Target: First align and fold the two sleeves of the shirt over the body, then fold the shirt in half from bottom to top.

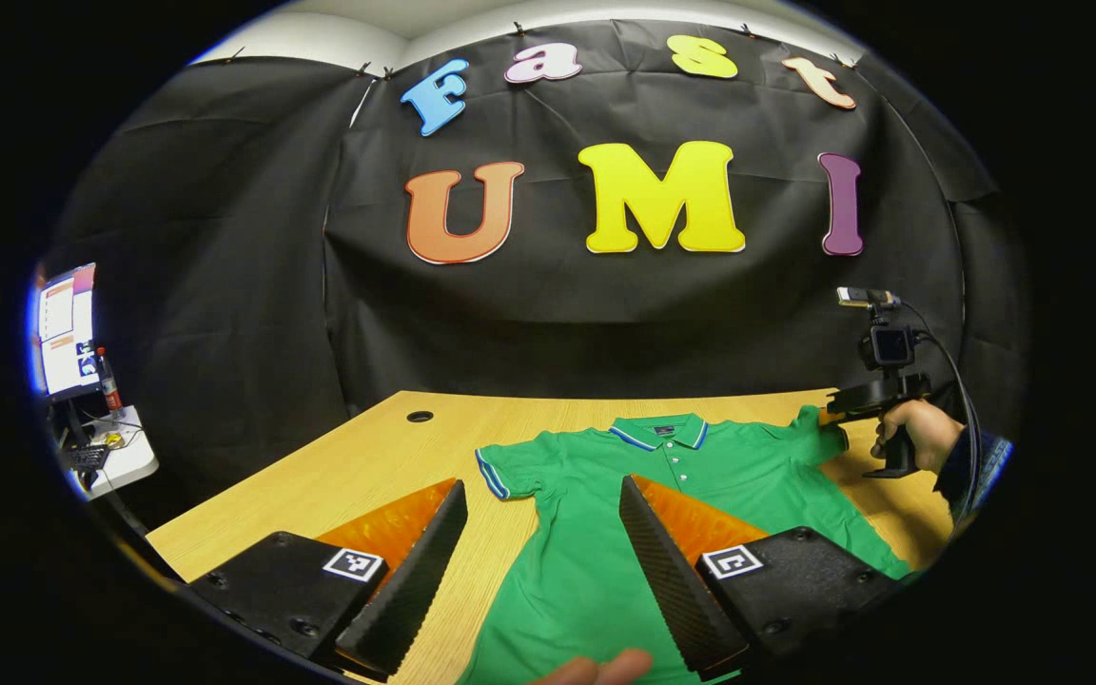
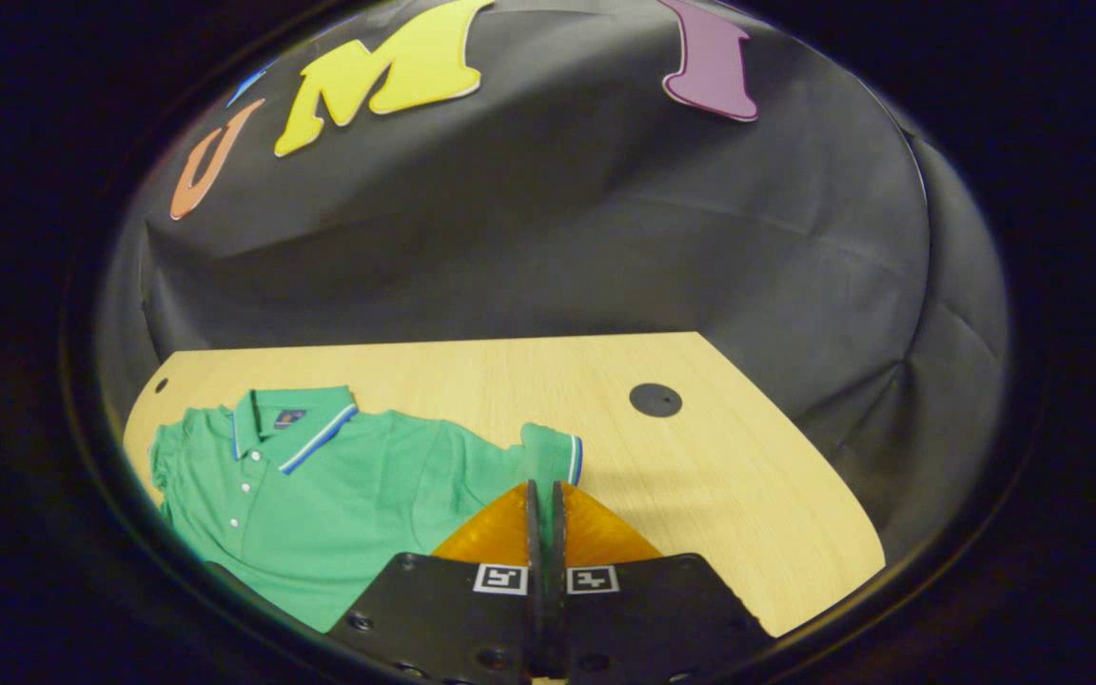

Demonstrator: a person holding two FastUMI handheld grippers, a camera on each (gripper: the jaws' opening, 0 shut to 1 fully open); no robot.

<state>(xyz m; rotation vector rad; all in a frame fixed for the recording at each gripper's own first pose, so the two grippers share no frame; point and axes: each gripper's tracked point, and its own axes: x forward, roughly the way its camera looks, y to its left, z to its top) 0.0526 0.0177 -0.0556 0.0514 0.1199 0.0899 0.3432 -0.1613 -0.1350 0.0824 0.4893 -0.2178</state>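
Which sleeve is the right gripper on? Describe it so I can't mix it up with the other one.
On the wooden table lies a green polo shirt, collar toward the black wall. The held sleeve is the one nearest the table's round black grommet, with the right gripper shut on it. Its striped cuff is lifted and bunched, whereas the other sleeve lies flat.

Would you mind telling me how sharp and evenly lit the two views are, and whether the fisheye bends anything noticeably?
Left gripper view: sharp, evenly lit; the table edge bows, and the green shirt looks crisp. Right gripper view: dimmer and softer; the right gripper casts a faint shadow on the table beside the sleeve, and the table's far edge curves.
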